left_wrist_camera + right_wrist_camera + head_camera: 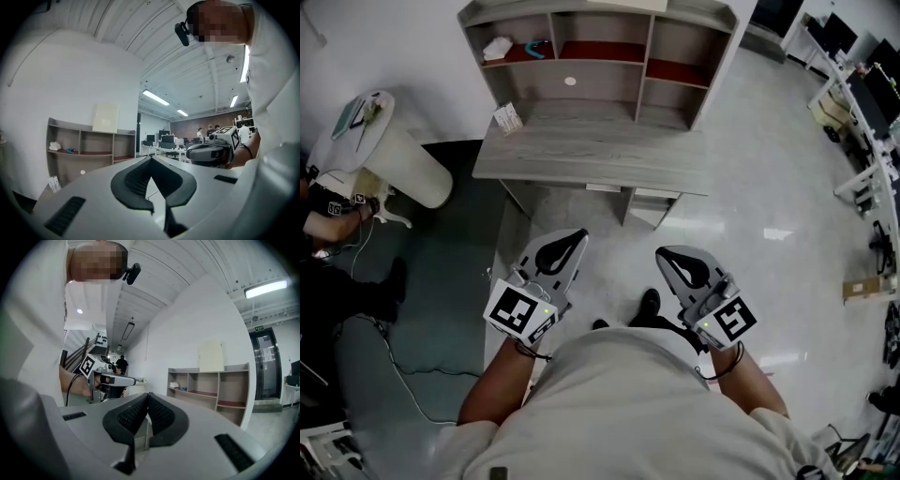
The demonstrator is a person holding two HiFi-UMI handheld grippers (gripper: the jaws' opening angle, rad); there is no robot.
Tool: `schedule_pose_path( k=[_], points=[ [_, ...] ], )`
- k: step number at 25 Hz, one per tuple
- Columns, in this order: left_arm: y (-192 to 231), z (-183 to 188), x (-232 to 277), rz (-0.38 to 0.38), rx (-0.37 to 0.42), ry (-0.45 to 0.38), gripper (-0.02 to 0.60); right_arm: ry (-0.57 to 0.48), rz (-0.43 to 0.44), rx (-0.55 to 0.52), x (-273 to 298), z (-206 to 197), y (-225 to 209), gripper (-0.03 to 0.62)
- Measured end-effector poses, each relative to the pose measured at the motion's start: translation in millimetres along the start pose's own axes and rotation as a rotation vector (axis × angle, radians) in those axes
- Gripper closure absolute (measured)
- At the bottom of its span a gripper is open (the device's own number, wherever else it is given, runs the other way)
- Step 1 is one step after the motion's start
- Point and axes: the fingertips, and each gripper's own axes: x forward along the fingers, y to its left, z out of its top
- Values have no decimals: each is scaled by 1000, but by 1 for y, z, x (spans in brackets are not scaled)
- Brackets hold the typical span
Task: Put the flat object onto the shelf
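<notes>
Pale floor [741, 225] underneath; left tool [578, 235] and right tool [662, 253] both fully closed, empty.

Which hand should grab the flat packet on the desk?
Probably left: the packet lies at the left of the desk, nearer the left gripper than the right gripper. Both are empty.

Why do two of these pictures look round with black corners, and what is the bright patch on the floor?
Left gripper view: a wide-angle lens leaves a black ring and makes the shelf lean; ceiling lights glare. Right gripper view: same ring, one ceiling light blown out white. Head view: sharp; the patch is light reflected off the glossy floor.
</notes>
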Motion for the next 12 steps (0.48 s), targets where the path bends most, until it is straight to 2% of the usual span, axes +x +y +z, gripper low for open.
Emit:
schedule_pose_path(
  k=[12],
  points=[
    [-2, -1, 1, -67, 29, -1, 567, 14, 4, -23, 13, 3, 3, 574]
  ],
)
